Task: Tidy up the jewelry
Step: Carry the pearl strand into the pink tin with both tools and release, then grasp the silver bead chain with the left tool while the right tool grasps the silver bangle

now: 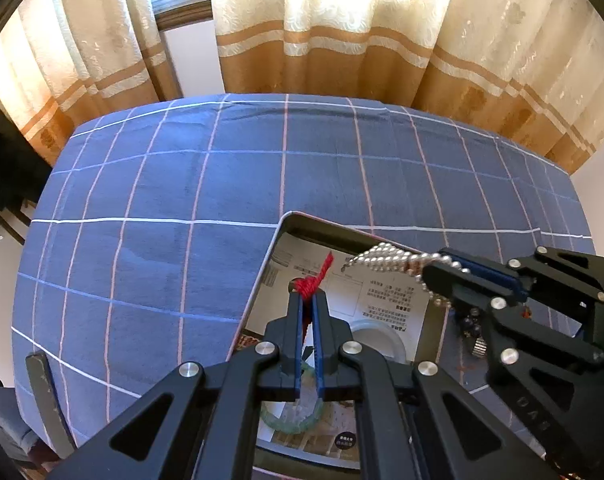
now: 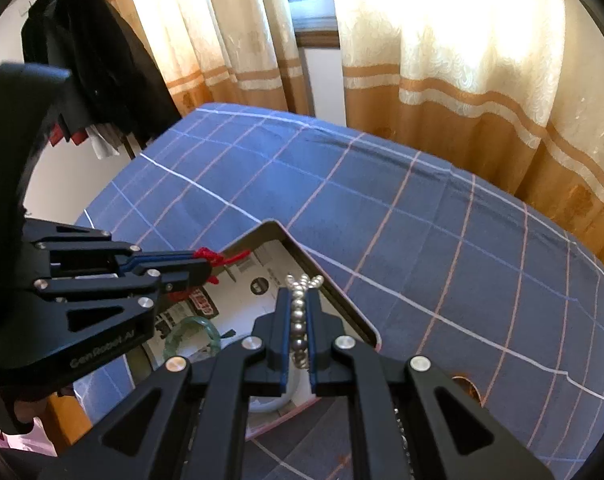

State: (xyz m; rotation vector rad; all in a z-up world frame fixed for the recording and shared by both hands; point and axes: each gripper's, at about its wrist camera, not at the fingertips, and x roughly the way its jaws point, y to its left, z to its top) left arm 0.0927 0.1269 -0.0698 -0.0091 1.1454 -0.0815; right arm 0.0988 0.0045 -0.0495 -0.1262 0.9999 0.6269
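While both pieces hang over the open metal tin (image 1: 280,236), the sensible course is to lower each one until it slackens on the printed paper lining (image 1: 385,300) before letting go, so nothing swings out over the rim or lands on what already lies inside. The left gripper (image 1: 309,300) is clenched on a red cord (image 1: 315,278), its knotted end and a loose tail poking out beyond the tips above the tin's far-left corner; what hangs from that cord I cannot tell. The right gripper (image 2: 300,300) is clamped along a silver bead strand (image 2: 302,296), with beads bunched at the tips and more trailing back between the jaws, over the tin's right side. I would set the beads down toward the right wall and the cord toward the left, well apart, since strands tangle readily, and release one gripper at a time. By count: two grippers, one tin, one red cord, one silver bead strand, one green bangle (image 2: 192,336) lying inside the tin, and one whitish ring-shaped thing (image 1: 377,338) beside it, partly hidden. On the blue checked tablecloth (image 1: 182,200) to the right of the tin sits a small dark cluster (image 1: 473,332) of further pieces, too obscured by the right gripper to count.
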